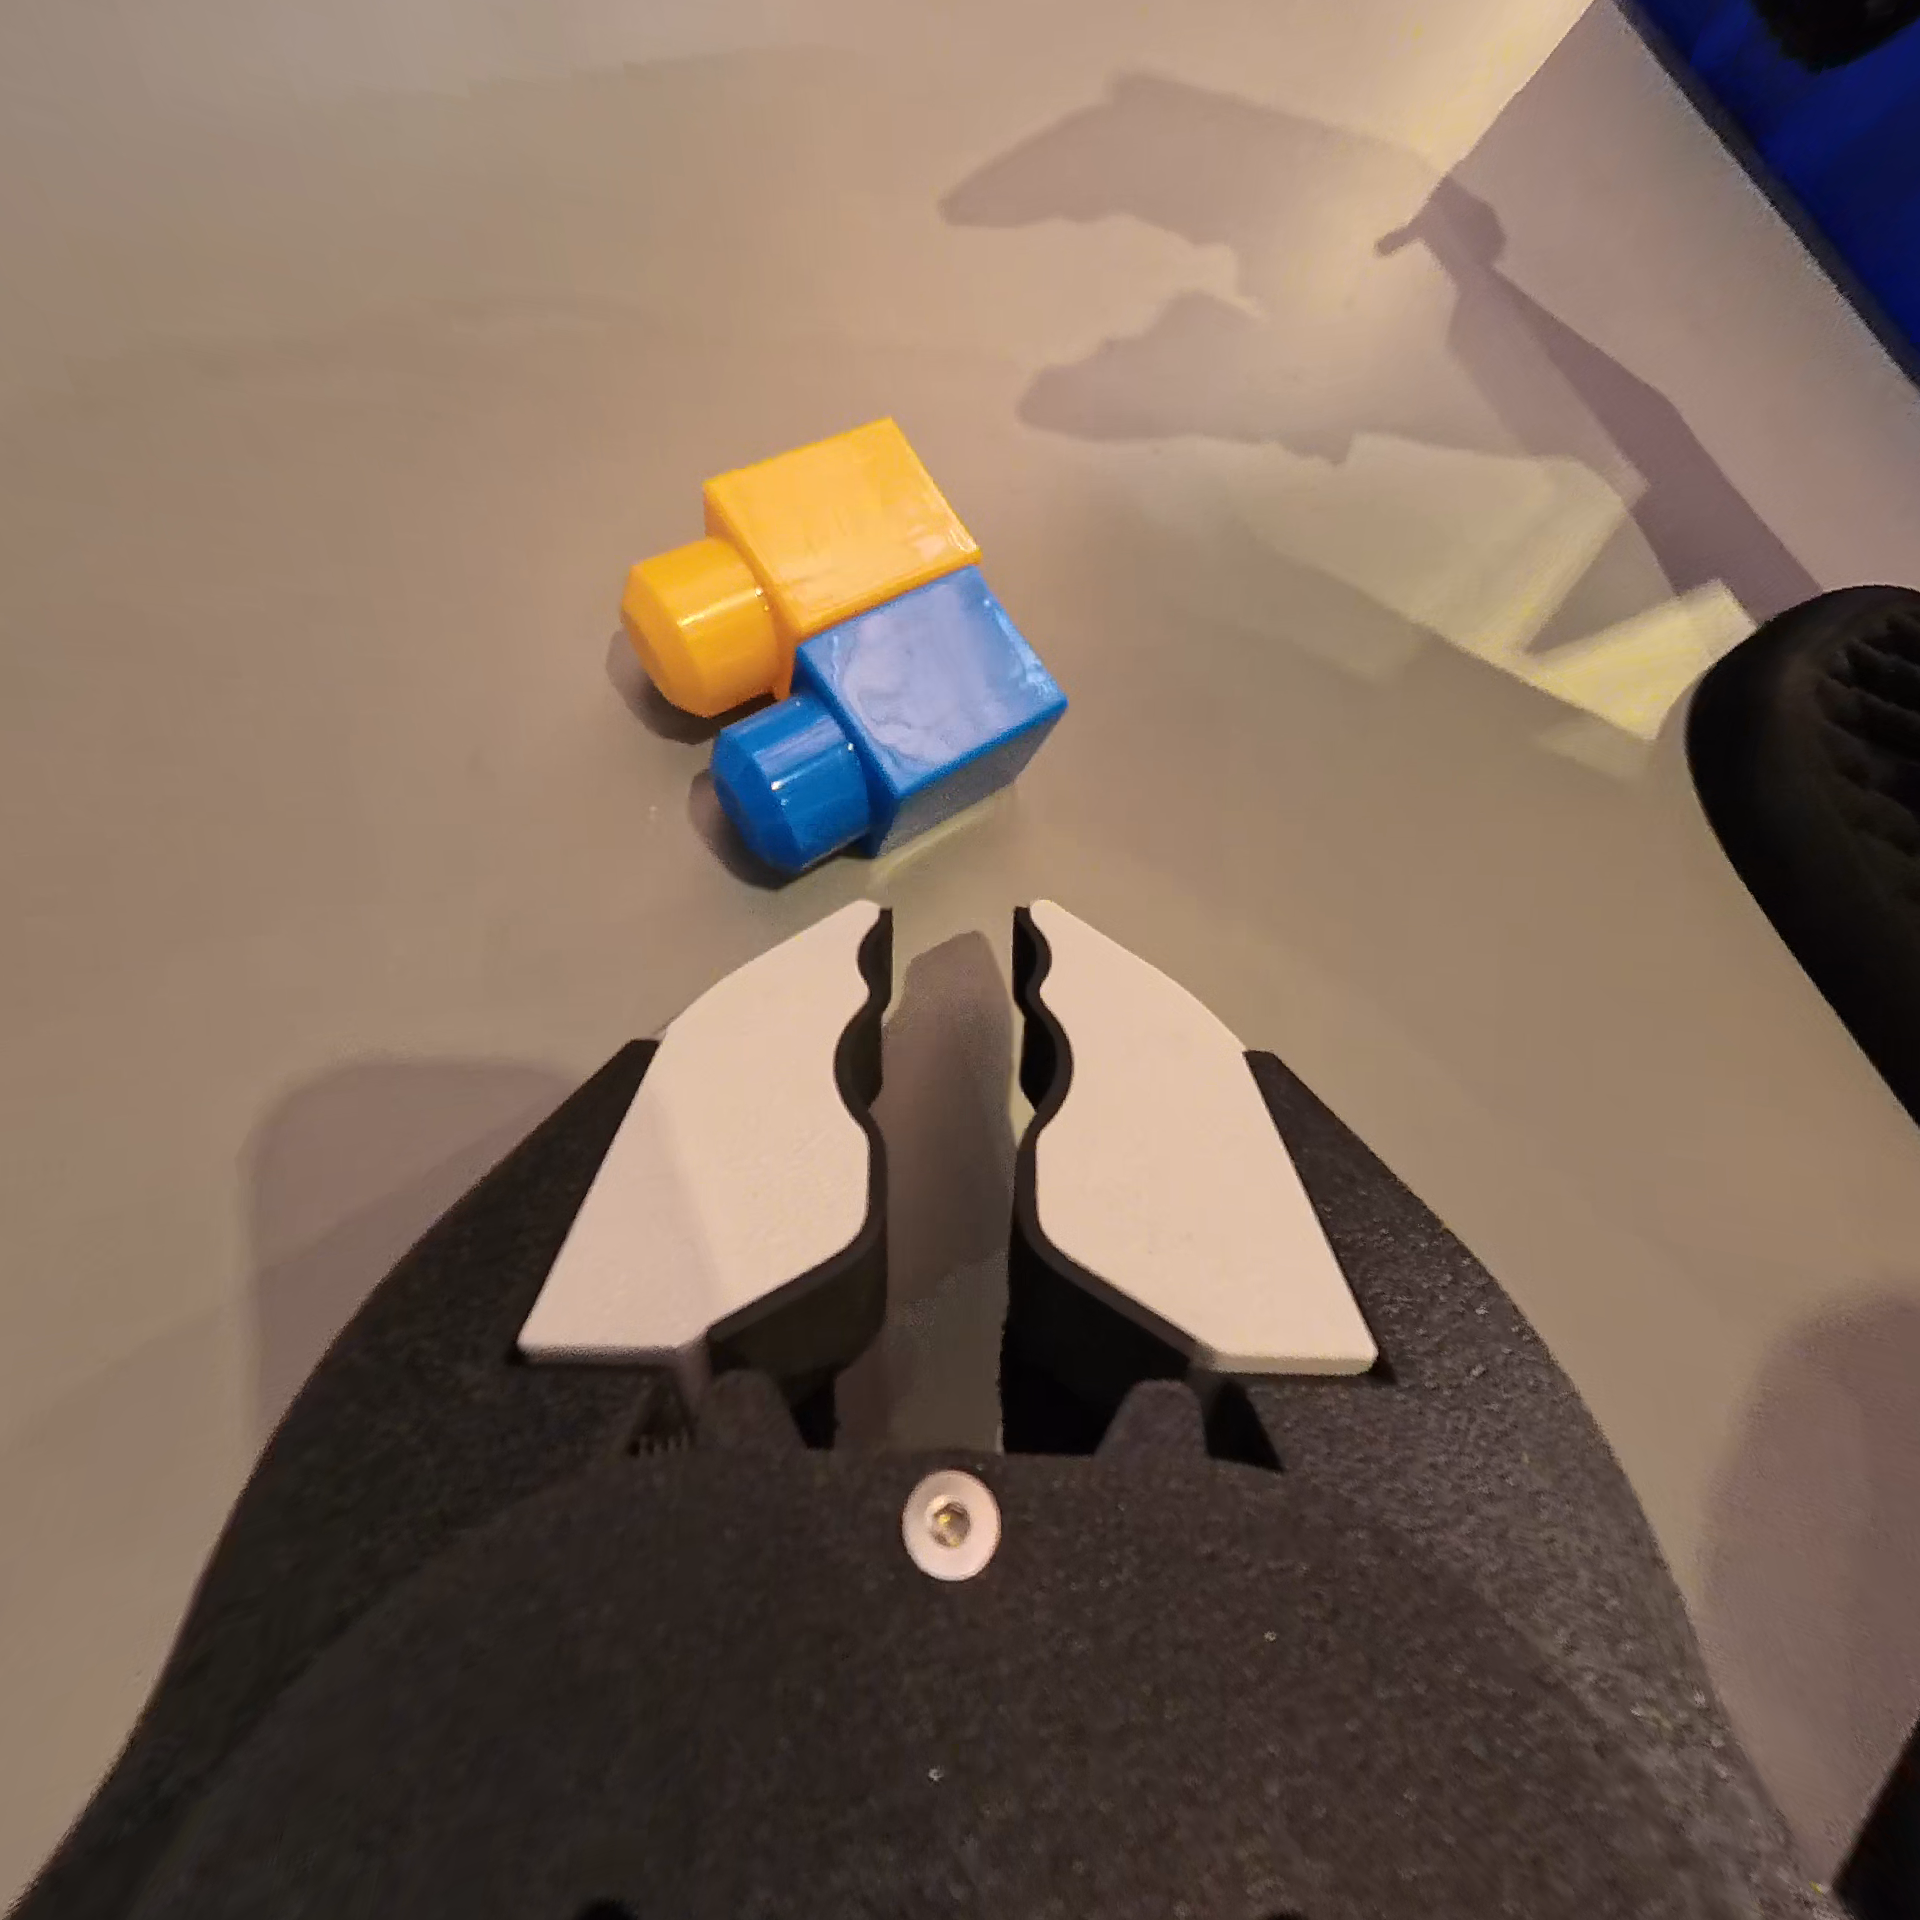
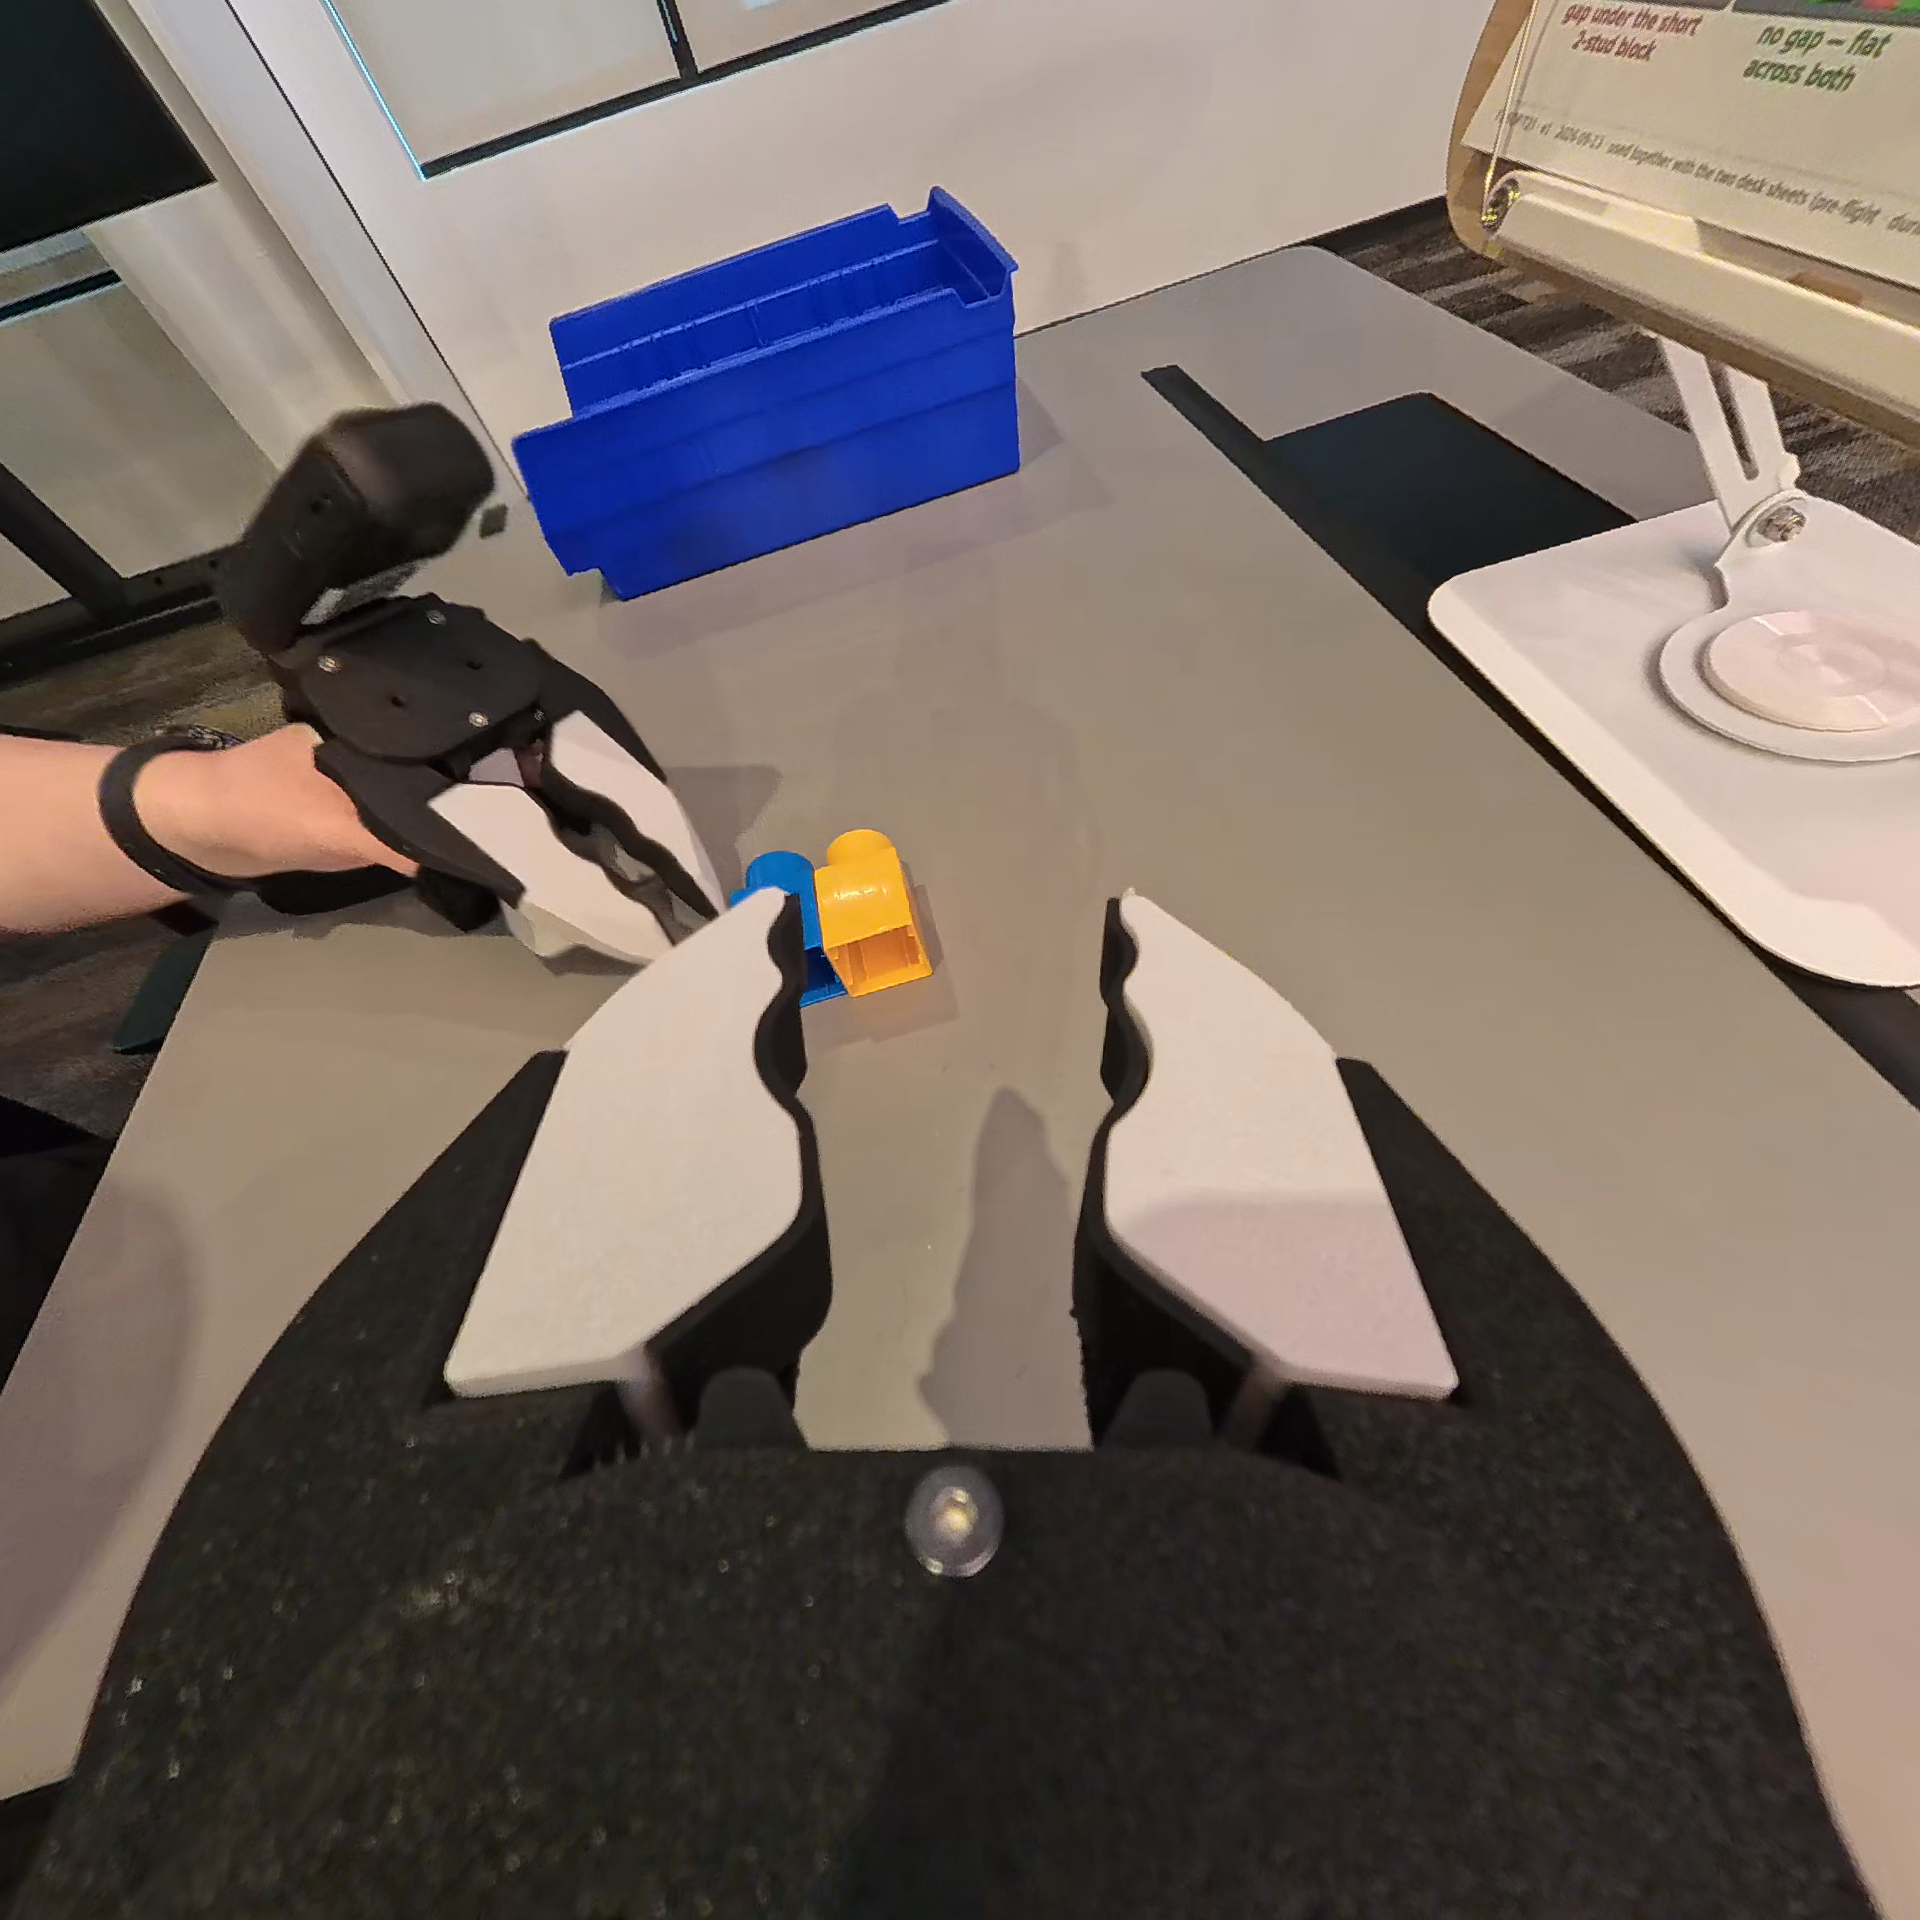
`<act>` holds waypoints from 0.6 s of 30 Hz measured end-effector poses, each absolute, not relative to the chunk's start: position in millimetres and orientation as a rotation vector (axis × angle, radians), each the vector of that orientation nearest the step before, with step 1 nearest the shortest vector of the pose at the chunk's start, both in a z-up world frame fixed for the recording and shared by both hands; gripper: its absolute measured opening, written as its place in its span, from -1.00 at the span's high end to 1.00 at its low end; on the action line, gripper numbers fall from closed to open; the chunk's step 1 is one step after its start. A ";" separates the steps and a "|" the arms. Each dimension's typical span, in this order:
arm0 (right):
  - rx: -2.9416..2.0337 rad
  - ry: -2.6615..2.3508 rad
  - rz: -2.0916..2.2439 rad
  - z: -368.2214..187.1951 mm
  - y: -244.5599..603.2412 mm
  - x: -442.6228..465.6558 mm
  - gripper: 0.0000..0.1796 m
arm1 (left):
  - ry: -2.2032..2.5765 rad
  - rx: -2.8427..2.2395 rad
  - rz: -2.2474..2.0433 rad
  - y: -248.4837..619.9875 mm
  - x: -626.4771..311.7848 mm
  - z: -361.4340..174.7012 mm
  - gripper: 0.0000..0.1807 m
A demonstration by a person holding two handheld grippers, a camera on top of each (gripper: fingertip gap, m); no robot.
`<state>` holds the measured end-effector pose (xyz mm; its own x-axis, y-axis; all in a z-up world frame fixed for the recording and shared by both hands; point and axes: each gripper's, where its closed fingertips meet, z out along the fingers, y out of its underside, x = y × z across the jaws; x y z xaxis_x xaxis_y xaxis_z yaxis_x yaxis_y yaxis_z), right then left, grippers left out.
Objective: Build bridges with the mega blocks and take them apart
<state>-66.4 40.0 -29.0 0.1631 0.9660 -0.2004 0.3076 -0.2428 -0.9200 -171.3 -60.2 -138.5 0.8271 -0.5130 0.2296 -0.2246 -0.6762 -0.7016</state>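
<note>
Two single-stud blocks lie on their sides on the grey bench, touching along one face: a yellow block and a blue block, studs pointing the same way. No bridge is seen standing, so the step in hand is judged to be a pick-up of one block.

The left gripper is held just short of the blue block, its fingers a narrow gap apart and empty. That gap looks narrower than the block, so the fingers would need to be spread before they are brought over it. The right gripper is held nearer the yellow block, fingers wide apart, nothing between them.

A clean grip is best taken across the flat sides of one block only (the rounded stud would likely slip). The neighbour may be dragged along, so the blocks should be parted first or the lift made straight up. A blue bin stands at the far edge, well apart from the blocks.
</note>
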 end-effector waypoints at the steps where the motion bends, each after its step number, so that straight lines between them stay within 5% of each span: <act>1: -1.686 -1.229 1.101 -29.4 40.2 -66.0 0.40 | 0.536 -2.302 -0.530 -64.4 -175.9 -133.1 0.76; 6: -1.696 -1.211 1.109 -31.3 42.9 -65.1 0.40 | 0.448 -2.108 -0.374 -78.6 -234.6 -66.9 0.78; 12: -1.697 -1.216 1.091 -29.4 43.2 -70.0 0.40 | 0.329 -1.965 0.173 -82.4 -415.0 37.5 0.65; 18: -1.726 -1.243 1.034 -33.3 42.9 -73.4 0.40 | 0.286 -2.236 0.071 -64.4 -541.3 9.8 0.69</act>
